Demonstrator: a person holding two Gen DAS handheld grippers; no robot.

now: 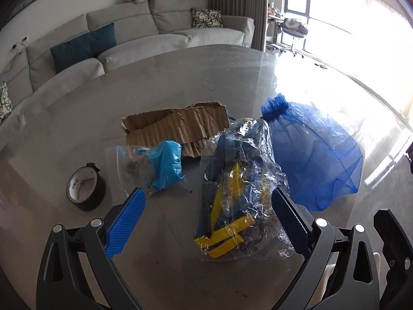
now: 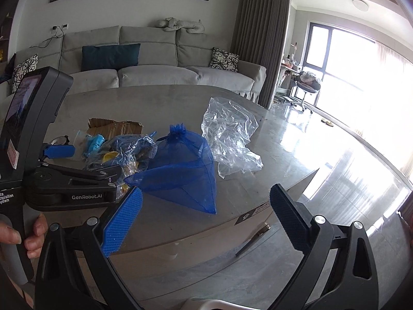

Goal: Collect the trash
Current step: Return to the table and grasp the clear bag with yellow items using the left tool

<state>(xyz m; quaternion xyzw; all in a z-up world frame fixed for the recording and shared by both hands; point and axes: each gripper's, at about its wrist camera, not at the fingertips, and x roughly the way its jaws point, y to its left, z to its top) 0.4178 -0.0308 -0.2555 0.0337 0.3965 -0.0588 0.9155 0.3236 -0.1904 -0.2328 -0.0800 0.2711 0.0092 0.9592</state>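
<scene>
1. Crinkled clear plastic packet with blue and yellow contents (image 1: pixel 232 193) lies on the grey desk (image 1: pixel 180 77), beside a blue mesh drawstring pouch (image 1: pixel 317 152).
2. Left tool (image 1: pixel 206 214) gapes wide, straddling the packet, right pad touching it.
3. Right tool (image 2: pixel 206 214) is wide open, holding nothing.

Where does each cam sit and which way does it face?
Left wrist: on the left hand-held gripper, open, looking down over the crumpled plastic wrapper on the table; only its own fingers show.
Right wrist: on the right hand-held gripper, open, off the table edge, facing the sofa; shows the left hand-held gripper and the person's hand.
Shared: blue mesh bag, cardboard, wrapper, table, sofa.
</scene>
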